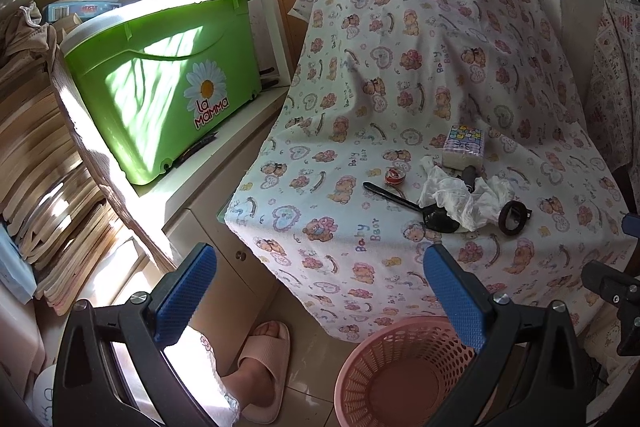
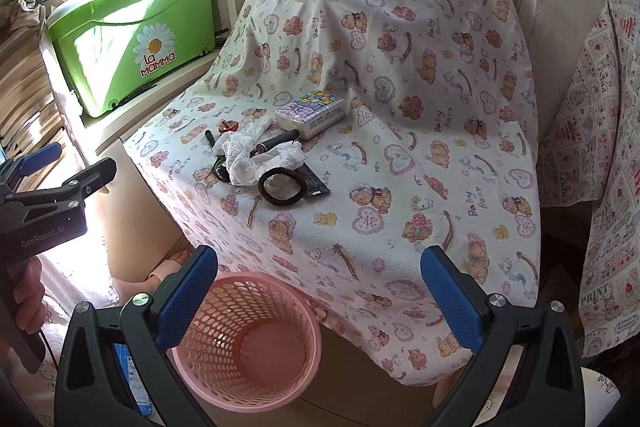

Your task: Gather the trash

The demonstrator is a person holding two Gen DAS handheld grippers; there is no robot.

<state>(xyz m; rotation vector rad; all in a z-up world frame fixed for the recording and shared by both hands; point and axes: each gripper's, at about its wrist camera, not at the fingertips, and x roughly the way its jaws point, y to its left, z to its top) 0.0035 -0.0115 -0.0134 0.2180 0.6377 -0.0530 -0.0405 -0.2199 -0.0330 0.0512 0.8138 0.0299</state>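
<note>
A crumpled white tissue [image 1: 464,197] [image 2: 248,157] lies on the bear-print cloth over the table [image 1: 360,107] [image 2: 400,147], among a black spoon [image 1: 394,197], a brown hair tie [image 1: 511,218] [image 2: 280,185], a small red item [image 1: 395,175] [image 2: 229,126], a dark marker [image 2: 276,142] and a black wrapper [image 2: 316,183]. A pink mesh basket [image 1: 404,371] [image 2: 252,339] stands on the floor below the table's front edge and looks empty. My left gripper [image 1: 320,291] is open and empty, above the floor left of the basket. My right gripper [image 2: 320,291] is open and empty, over the basket and table edge.
A tissue pack [image 1: 464,147] [image 2: 310,117] lies behind the tissue. A green La Mamma bin [image 1: 168,83] [image 2: 132,43] sits on a white shelf to the left. Stacked books [image 1: 44,167] stand at far left. A foot in a pink slipper [image 1: 264,367] is beside the basket.
</note>
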